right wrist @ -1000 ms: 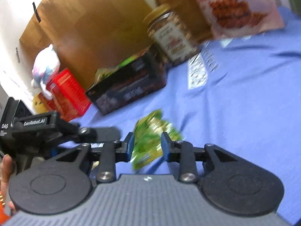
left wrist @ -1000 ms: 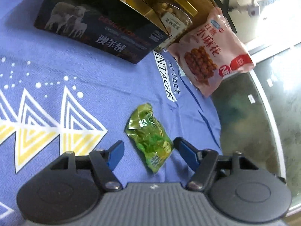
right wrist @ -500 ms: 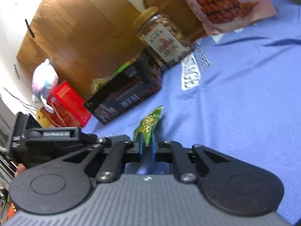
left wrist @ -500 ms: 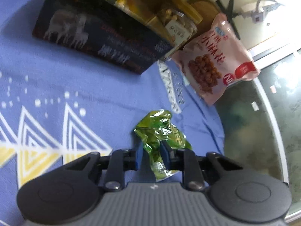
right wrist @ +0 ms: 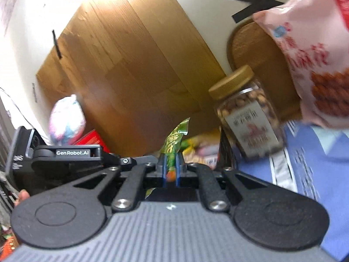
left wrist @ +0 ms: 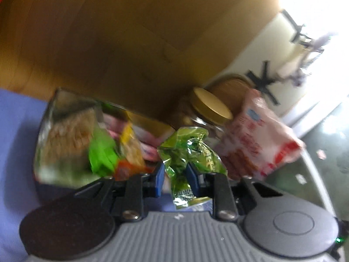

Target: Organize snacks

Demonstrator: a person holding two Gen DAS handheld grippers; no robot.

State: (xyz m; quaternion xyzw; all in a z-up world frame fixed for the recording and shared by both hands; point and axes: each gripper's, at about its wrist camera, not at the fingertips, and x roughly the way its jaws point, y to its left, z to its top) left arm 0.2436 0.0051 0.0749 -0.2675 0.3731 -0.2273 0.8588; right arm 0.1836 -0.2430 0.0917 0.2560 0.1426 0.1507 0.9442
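My left gripper point(left wrist: 174, 174) is shut on a crumpled green snack packet point(left wrist: 192, 150) and holds it in the air just in front of the open dark box point(left wrist: 43, 174). The box holds several snack packs point(left wrist: 102, 152). In the right wrist view my right gripper point(right wrist: 171, 170) is shut on a thin green packet point(right wrist: 174, 139) that stands up edge-on between the blue pads point(right wrist: 177, 170), also off the cloth. The box's snacks point(right wrist: 202, 150) lie just beyond it.
A nut jar with a gold lid point(right wrist: 246, 113) stands right of the box. A pink snack bag point(right wrist: 316, 54) leans behind it. A wooden board point(right wrist: 135, 61) backs the table. The left tool's black housing point(right wrist: 72, 155) sits at the left, over the blue cloth point(right wrist: 305, 163).
Both grippers closed on green packets that lay on the cloth. Both then rose and moved toward the box and jar. The views tilted up and the cloth dropped mostly out of sight.
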